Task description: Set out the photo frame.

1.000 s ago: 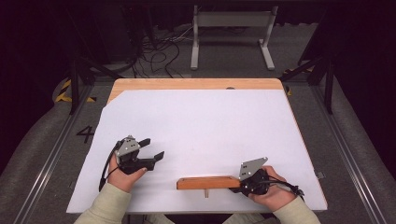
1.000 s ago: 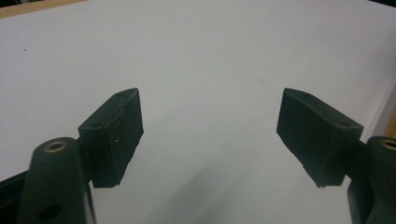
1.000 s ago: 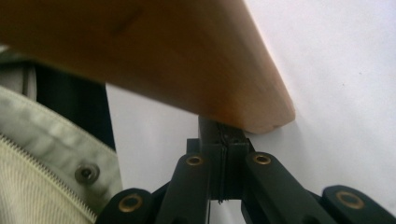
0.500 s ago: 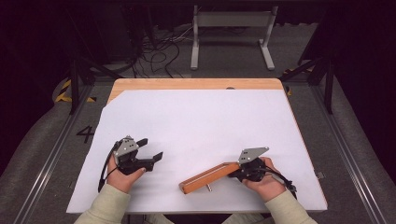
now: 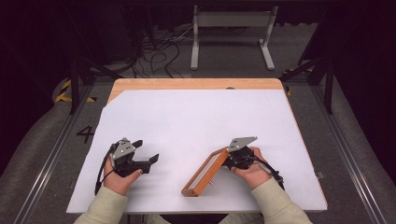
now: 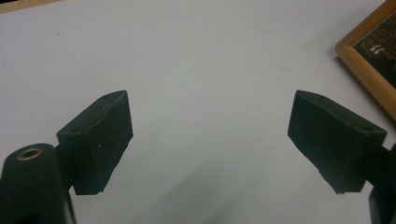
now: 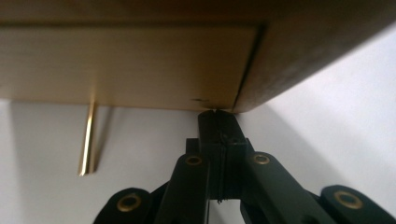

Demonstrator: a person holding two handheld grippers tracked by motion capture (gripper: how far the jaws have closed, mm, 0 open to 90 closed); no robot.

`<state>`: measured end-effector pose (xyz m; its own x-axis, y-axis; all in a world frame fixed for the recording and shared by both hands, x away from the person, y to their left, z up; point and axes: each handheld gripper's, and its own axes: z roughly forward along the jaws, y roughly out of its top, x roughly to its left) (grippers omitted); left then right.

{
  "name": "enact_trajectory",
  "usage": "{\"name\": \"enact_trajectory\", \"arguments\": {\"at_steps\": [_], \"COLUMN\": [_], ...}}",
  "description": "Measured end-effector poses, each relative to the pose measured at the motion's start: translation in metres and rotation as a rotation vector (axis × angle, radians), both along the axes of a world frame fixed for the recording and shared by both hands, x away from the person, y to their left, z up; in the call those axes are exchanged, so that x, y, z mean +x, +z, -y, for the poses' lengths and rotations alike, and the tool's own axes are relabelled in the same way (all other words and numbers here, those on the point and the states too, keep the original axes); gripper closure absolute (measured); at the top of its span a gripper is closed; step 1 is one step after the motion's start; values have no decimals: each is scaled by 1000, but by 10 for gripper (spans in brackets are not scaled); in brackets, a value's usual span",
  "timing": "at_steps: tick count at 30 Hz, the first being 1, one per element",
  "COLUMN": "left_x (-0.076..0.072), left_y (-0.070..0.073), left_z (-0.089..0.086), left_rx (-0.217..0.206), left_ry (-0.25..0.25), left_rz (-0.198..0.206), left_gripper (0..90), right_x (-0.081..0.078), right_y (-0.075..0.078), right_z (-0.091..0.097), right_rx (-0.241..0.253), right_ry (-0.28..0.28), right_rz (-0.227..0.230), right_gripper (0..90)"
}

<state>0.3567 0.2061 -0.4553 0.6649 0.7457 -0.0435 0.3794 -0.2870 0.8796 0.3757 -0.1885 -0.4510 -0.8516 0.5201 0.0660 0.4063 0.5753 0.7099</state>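
Note:
A wooden picture frame (image 5: 201, 177) lies slantwise on the white sheet at front right, its right end lifted. My right gripper (image 5: 229, 160) is shut, jaws pressed together, tips under that raised corner. In the right gripper view the frame's pale back (image 7: 130, 60) hangs just above the gripper (image 7: 217, 116), and a thin brass pin (image 7: 88, 140) sticks down from it. My left gripper (image 5: 146, 150) rests at front left, open with nothing between its jaws, which have just been opening. In the left gripper view, the gripper (image 6: 210, 135) faces bare sheet, with the frame's corner (image 6: 369, 70) at far right.
The white sheet (image 5: 196, 116) covers a wooden table whose far edge (image 5: 196, 84) shows bare. Beyond the table a grey stand (image 5: 233, 28) and cables lie on the dark floor. Metal rails run along both sides.
The frame has swung from lying along the front edge to a diagonal, its right end raised. The right hand moved away from the front edge. The left jaws spread a little wider.

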Motion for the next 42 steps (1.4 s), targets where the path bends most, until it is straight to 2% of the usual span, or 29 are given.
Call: {"name": "enact_trajectory", "arguments": {"at_steps": [5,13,15,18,23,25,28,30,36,37,38,39,40,42], "left_x": [-4,-10,-9,-9,-6,-5,-4,-2,-1,-1,0,0,0,1], "left_y": [-2,-2,-2,-2,-2,-2,-2,-2,0,0,1,1,0,0], "left_z": [-7,-17,-20,-18,-15,-14,-12,-11,-10,-10,-10,-10,-9,-8], "left_rx": [-3,-5,-7,-9,6,6,7,4,13,13,16,16,14,18], "left_ry": [34,65,72,71,60,54,49,43,45,45,40,40,44,39], "left_rz": [-8,-20,-19,-20,-19,-19,-18,-23,-22,-22,-27,-27,-27,-30], "left_gripper": [109,106,104,103,103,104,104,104,119,121,122,122,122,122], "right_x": [14,31,35,37,40,41,41,40,32,32,28,28,24,22], "right_y": [0,0,-1,-1,2,3,5,8,28,28,37,37,46,50], "right_z": [-13,-33,-39,-44,-61,-65,-63,-58,-39,-39,-33,-33,-28,-27], "right_rx": [-10,-10,14,11,3,-13,-13,-40,-68,-68,-78,-78,-81,-83], "right_ry": [15,77,88,96,149,155,137,112,29,29,1,1,-21,-29], "right_rz": [17,25,30,27,37,43,46,58,51,51,47,47,47,48], "right_gripper": [900,900,900,900,888,882,851,824,638,638,564,564,511,489]}}
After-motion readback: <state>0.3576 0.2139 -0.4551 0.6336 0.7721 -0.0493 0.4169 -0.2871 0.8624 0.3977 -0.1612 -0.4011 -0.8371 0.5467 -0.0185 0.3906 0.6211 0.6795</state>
